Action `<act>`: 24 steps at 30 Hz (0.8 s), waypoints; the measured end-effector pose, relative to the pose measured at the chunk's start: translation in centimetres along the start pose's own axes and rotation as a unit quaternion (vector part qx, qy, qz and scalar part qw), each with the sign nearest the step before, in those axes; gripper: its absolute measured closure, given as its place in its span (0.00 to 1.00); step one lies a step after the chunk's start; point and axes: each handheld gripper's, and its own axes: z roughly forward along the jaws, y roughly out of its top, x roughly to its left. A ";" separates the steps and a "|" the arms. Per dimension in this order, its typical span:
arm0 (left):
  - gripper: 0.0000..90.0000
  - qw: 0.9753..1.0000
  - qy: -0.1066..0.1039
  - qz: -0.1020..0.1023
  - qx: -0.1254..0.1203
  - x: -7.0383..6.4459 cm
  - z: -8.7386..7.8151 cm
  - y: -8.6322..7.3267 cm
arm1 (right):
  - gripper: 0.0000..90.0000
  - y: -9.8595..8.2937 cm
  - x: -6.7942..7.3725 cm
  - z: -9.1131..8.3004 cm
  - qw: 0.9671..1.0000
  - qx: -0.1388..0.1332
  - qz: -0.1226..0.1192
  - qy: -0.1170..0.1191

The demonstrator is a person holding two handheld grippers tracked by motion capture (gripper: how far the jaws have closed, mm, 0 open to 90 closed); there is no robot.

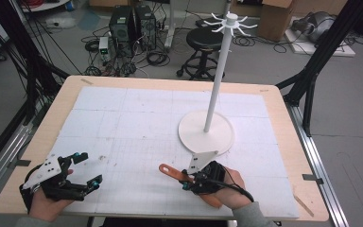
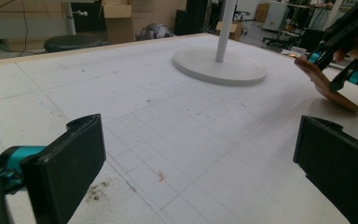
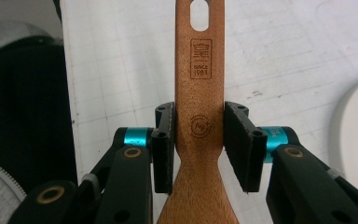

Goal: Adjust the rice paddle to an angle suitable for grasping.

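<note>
A brown wooden spatula with a slotted hole at its handle end lies low over the white gridded mat, near the front. My right gripper is shut on its handle. In the right gripper view the jaws press both sides of the spatula just above the blade, right gripper. At the front left my left gripper is open and holds nothing; left gripper has its jaws spread wide over the bare mat. From there the spatula and right gripper show at the far right.
A white stand rises from a round base at centre right, its pole topped by a ring of hooks. Behind the wooden table are a black stool, computer towers, cables and boxes.
</note>
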 end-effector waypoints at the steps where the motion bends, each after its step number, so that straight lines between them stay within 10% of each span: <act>1: 0.03 1.000 0.001 -0.001 0.000 0.0 0.0 0.0 | 0.71 0.0 -0.1 -0.2 1.000 -0.005 0.000 -0.001; 24: 0.03 1.000 0.003 -0.004 -0.001 0.1 0.0 -0.1 | 0.71 -0.4 -1.3 -5.1 0.991 -0.131 0.031 -0.021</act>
